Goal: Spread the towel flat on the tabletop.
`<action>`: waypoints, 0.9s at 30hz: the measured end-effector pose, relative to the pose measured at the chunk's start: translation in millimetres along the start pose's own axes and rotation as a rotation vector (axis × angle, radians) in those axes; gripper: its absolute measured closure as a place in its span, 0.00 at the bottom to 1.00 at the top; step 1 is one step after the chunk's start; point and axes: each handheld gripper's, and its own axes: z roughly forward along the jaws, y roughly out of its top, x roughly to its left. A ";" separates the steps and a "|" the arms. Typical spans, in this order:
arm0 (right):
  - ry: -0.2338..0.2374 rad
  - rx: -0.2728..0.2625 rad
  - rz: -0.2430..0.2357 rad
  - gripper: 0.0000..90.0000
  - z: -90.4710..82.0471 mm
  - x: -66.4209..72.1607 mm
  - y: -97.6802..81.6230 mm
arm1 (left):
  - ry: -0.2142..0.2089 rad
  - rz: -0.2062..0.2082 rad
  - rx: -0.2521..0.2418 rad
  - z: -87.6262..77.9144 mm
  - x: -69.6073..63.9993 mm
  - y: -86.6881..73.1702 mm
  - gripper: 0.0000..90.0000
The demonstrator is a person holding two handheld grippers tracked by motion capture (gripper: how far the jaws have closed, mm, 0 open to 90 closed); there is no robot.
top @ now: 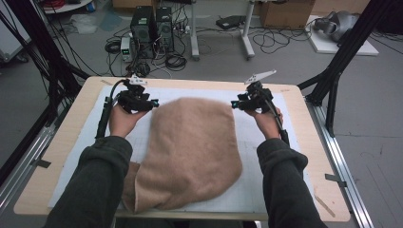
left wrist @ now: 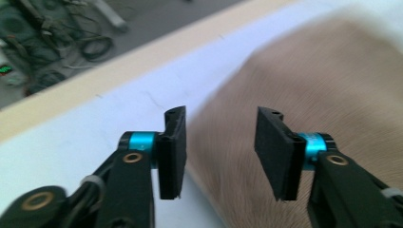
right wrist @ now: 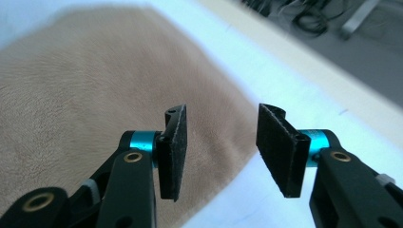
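Observation:
A tan fleece cloth [top: 190, 152] lies spread on the white mat [top: 266, 142], its near part bunched by the table's front edge. My left gripper [top: 154, 103] hovers at the cloth's far left corner, jaws apart with nothing between them; in the left gripper view the cloth [left wrist: 309, 85] lies below and beyond the open gripper [left wrist: 221, 147]. My right gripper [top: 234, 104] hovers at the far right corner, also open and empty; the right gripper view shows the cloth's corner [right wrist: 95, 95] beneath the gripper [right wrist: 221, 147].
The wooden table [top: 71, 137] has bare edges around the mat. Past its far edge, on the floor, stand computer towers [top: 152, 28], tangled cables and a desk's legs [top: 221, 33]. Black frame posts [top: 337, 71] rise at both sides.

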 end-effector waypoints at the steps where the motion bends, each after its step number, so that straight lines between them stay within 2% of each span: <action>1: 0.022 0.011 -0.004 0.58 2.5 5.4 -5.8 | -0.029 -0.008 -0.001 -2.2 -2.3 -7.6 0.59; 3: 0.062 0.019 -0.014 0.57 4.4 19.7 -18.9 | -0.096 -0.009 0.024 -7.5 -9.0 -23.8 0.56; 4: 0.081 0.036 -0.024 0.56 4.2 28.1 -24.7 | -0.113 0.000 0.032 -10.7 -14.2 -32.6 0.56; 6: 0.100 0.037 -0.064 0.55 1.3 45.4 -37.9 | -0.168 -0.008 0.056 -16.5 -24.4 -49.4 0.53; 9: 0.170 0.022 -0.085 0.54 -7.2 69.6 -57.5 | -0.231 0.009 0.098 -25.1 -41.5 -73.0 0.47; 10: 0.196 0.008 -0.089 0.54 -9.9 77.5 -65.0 | -0.254 0.010 0.096 -28.7 -47.5 -80.8 0.46; 12: 0.229 0.026 -0.122 0.53 -14.8 95.0 -80.4 | -0.275 0.042 0.110 -33.3 -57.0 -93.7 0.46; 14: 0.262 0.031 -0.136 0.54 -18.8 109.1 -97.8 | -0.261 0.079 0.142 -32.5 -63.0 -103.5 0.47; 15: 0.273 0.036 -0.153 0.54 -18.9 114.9 -106.6 | -0.277 0.079 0.154 -29.6 -63.8 -107.4 0.51; 17: 0.272 0.079 -0.164 0.55 -15.6 123.9 -122.6 | -0.286 0.087 0.201 -20.2 -64.8 -111.3 0.63; 19: 0.284 0.104 -0.161 0.57 -7.4 127.6 -134.8 | -0.252 0.135 0.192 -17.7 -68.8 -110.2 0.75; 20: 0.287 0.071 -0.149 0.62 -6.6 128.0 -138.7 | -0.256 0.148 0.194 -16.8 -69.6 -108.8 0.86; 21: 0.300 0.052 -0.135 0.70 -6.3 126.7 -140.8 | -0.259 0.144 0.199 -15.7 -70.3 -108.1 0.94; 23: 0.330 0.040 -0.142 0.91 -5.1 125.1 -141.1 | -0.269 0.117 0.202 -14.8 -67.5 -106.6 0.96; 24: 0.357 0.053 -0.143 0.94 -4.2 124.6 -138.8 | -0.259 0.110 0.194 -15.3 -65.2 -105.8 0.97; 25: 0.353 0.065 -0.159 0.95 -3.9 124.3 -134.8 | -0.240 0.107 0.177 -16.9 -62.1 -104.2 0.97; 27: 0.317 0.059 -0.191 0.95 -8.3 123.4 -122.6 | -0.210 0.071 0.131 -19.5 -52.9 -98.3 0.97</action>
